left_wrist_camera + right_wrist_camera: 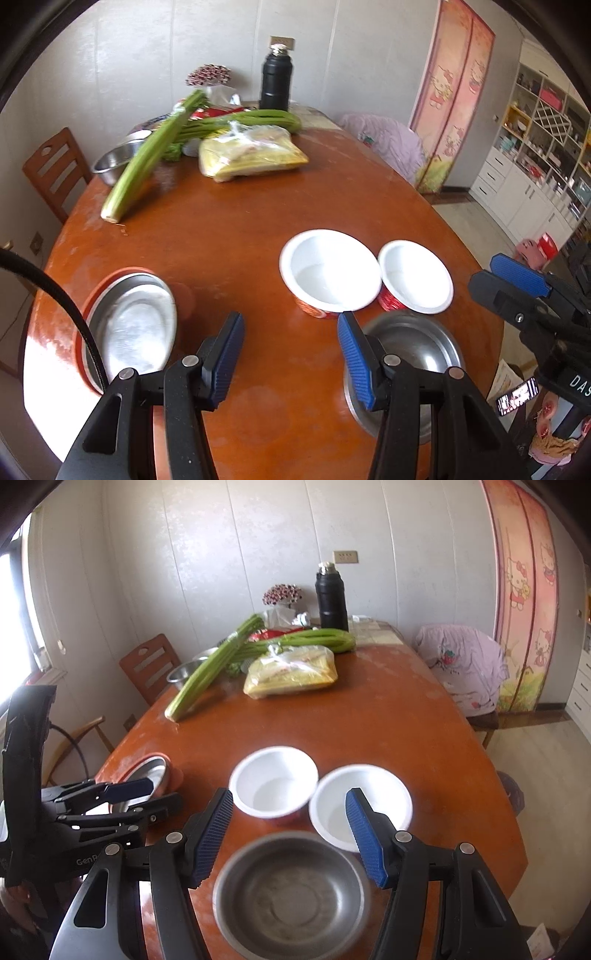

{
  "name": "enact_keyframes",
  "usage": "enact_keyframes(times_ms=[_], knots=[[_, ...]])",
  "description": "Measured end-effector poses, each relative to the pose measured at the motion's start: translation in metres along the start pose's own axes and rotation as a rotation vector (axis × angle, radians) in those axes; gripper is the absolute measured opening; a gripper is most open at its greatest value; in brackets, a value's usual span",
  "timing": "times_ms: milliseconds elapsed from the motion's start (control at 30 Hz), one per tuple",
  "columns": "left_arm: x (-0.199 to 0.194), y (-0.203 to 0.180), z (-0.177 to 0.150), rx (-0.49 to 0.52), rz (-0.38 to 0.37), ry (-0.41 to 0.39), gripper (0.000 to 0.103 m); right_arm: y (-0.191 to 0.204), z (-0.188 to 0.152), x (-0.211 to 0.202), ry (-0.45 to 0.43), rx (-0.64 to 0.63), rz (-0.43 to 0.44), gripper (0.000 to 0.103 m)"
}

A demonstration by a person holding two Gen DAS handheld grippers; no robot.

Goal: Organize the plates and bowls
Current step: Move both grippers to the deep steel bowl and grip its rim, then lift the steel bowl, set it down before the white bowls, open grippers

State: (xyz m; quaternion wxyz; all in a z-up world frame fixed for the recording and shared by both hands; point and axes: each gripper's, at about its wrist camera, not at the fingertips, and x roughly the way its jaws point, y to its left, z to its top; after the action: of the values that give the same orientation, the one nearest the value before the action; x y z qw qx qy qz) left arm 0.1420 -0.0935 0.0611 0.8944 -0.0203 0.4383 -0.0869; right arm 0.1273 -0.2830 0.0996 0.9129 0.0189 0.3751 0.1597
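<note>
Since nothing is gripped yet, I hold both claws — left claw (291,325), right claw (290,805) — part-open and empty over the bench (369,716), the steel bowl (291,893) nearest the right.

Orange-brown worktop (369,716), glossy. Two bowls white inside: the larger white bowl (330,271) with an orange patterned outside, the smaller white bowl (415,276) with a red patterned one. Silver-grey steel bowl (291,893). Orange-rimmed silver plate (129,328). Green celery (207,672). Yellow clear-wrapped packet (291,675). Black flask (331,598). Pink cartoon-cat curtain (524,590). Blue ribbed pads (364,834) on each black hand-held gripper.
</note>
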Motion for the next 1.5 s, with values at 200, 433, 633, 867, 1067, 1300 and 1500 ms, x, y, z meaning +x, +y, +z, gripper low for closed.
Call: enact_keyframes(times_ms=[200, 433, 633, 867, 1067, 1300, 1500], knots=[[0.019, -0.017, -0.007, 0.027, -0.013, 0.043, 0.052, -0.017, -0.019, 0.006, 0.054, -0.017, -0.043, 0.065], [0.039, -0.027, -0.017, 0.044, -0.012, 0.086, 0.052, -0.033, -0.041, 0.018, 0.12, -0.005, -0.052, 0.065], [0.052, -0.041, -0.031, 0.091, 0.01, 0.119, 0.052, -0.039, -0.059, 0.03, 0.164, 0.004, -0.06, 0.065], [0.064, -0.047, -0.042, 0.096, 0.002, 0.159, 0.052, -0.045, -0.075, 0.044, 0.208, 0.007, -0.088, 0.065], [0.073, -0.053, -0.048, 0.105, -0.013, 0.185, 0.052, -0.047, -0.083, 0.054, 0.23, 0.005, -0.105, 0.055], [0.089, -0.055, -0.051, 0.084, -0.061, 0.224, 0.052, -0.045, -0.088, 0.063, 0.258, 0.006, -0.072, 0.036], [0.093, -0.059, -0.054, 0.088, -0.077, 0.233, 0.042, -0.037, -0.089, 0.067, 0.274, -0.018, -0.07, 0.034]])
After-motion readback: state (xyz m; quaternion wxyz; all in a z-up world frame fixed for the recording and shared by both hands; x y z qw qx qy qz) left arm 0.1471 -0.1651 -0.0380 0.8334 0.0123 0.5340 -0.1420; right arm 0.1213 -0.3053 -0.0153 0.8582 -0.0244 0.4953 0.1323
